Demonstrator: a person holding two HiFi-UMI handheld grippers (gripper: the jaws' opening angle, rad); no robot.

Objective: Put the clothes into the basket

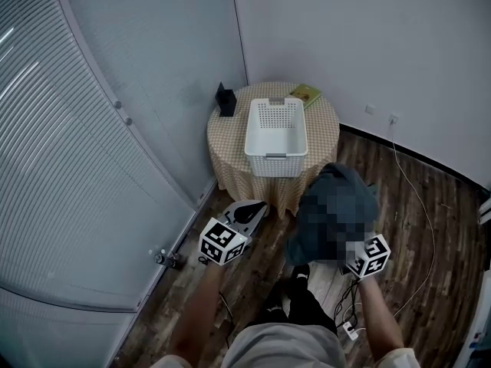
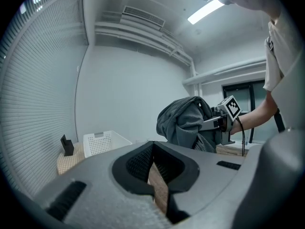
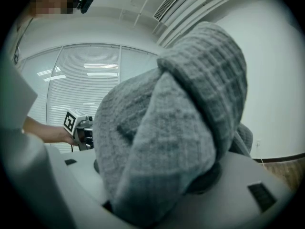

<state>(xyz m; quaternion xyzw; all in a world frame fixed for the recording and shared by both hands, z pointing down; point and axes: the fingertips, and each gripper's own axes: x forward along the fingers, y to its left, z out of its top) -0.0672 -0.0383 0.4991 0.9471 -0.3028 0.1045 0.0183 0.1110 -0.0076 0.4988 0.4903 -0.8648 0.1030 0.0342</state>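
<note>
My right gripper (image 1: 360, 257) is closed on the grey clothes (image 3: 176, 128) and holds them in the air, near the desk (image 1: 322, 129) with the white basket (image 1: 275, 159). My left gripper (image 2: 153, 168) is empty, with the jaws together.

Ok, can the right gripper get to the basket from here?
Probably yes: the right gripper holds the grey garment, nothing stands between it and the basket, which sits open-topped on the table.
</note>
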